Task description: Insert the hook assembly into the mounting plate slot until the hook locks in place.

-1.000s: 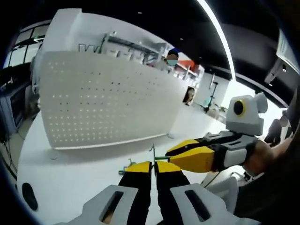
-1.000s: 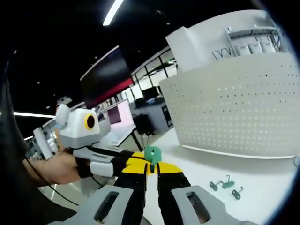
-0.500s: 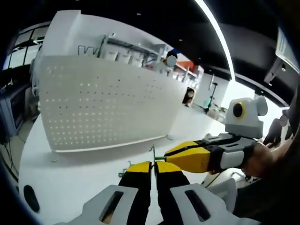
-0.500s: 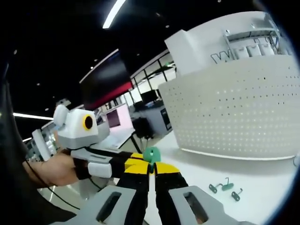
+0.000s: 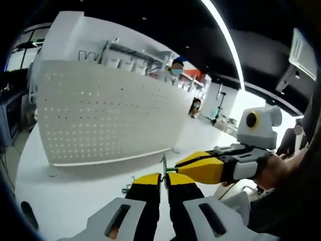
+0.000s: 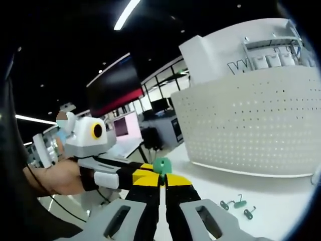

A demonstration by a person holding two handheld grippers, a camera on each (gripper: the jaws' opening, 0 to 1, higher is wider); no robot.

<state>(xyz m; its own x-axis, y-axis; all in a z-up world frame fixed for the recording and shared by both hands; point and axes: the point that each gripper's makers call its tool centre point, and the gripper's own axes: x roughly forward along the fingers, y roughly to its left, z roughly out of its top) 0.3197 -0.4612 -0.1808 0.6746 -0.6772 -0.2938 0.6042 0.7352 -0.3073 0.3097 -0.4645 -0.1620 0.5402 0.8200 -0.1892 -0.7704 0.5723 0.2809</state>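
Before pegboard [image 5: 110, 118], both grippers pinch hook [image 5: 164, 164].

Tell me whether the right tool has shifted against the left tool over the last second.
No. In the left gripper view the right tool meets the left tool at the same spot as before; the pegboard slid slightly, so both hands moved together.

Loose hooks [image 6: 235, 204] on table — too small to tell.

The left tongs [image 5: 164, 176] pinch a thin metal hook [image 5: 163, 163], the right tongs [image 5: 179, 164] touching it, before the white pegboard [image 5: 105, 118].
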